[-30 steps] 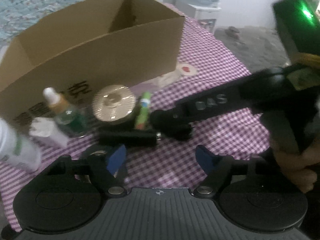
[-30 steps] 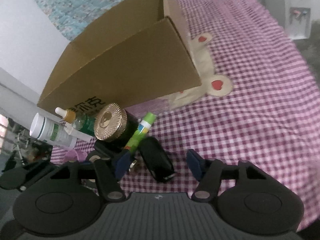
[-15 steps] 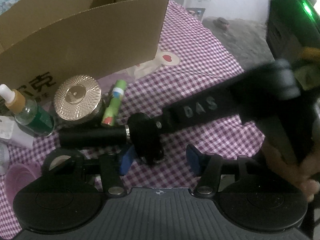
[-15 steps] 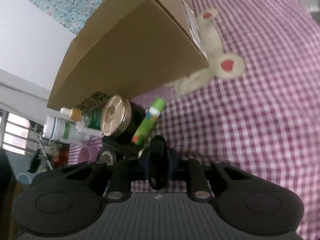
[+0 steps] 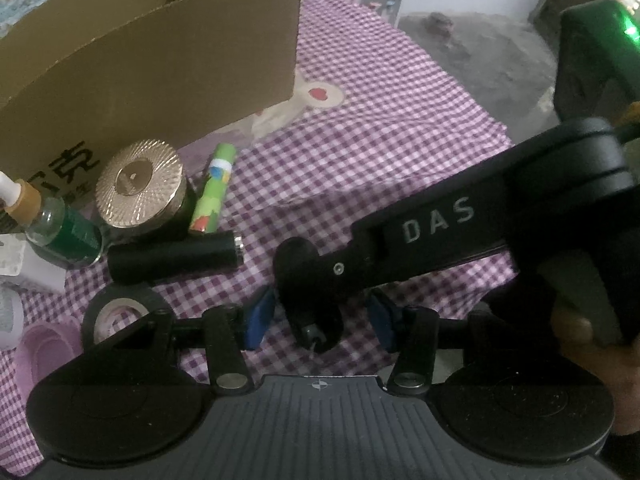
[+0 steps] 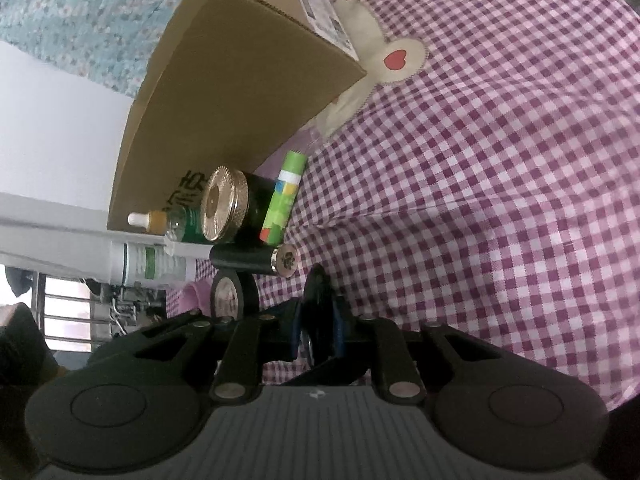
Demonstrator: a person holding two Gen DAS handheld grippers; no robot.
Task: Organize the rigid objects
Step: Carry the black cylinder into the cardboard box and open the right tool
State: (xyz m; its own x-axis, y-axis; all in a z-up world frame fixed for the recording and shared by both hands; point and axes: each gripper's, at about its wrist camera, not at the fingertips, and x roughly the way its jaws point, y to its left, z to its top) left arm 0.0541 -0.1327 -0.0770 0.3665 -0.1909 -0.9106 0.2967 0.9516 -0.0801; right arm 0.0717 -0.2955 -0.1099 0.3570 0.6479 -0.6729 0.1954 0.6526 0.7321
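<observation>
R gripper (image 6: 316,334) is clamped on a small black clip (image 5: 306,280) just off the cloth (image 5: 360,140), w/ L gripper (image 5: 318,316) closing round it, pads not yet touching, prob. so both can carry it to the box (image 5: 160,60) behind.

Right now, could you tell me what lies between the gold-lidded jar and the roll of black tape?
A black cylinder lies on its side between the gold-lidded jar and the black tape roll; the left wrist view shows it best.
</observation>
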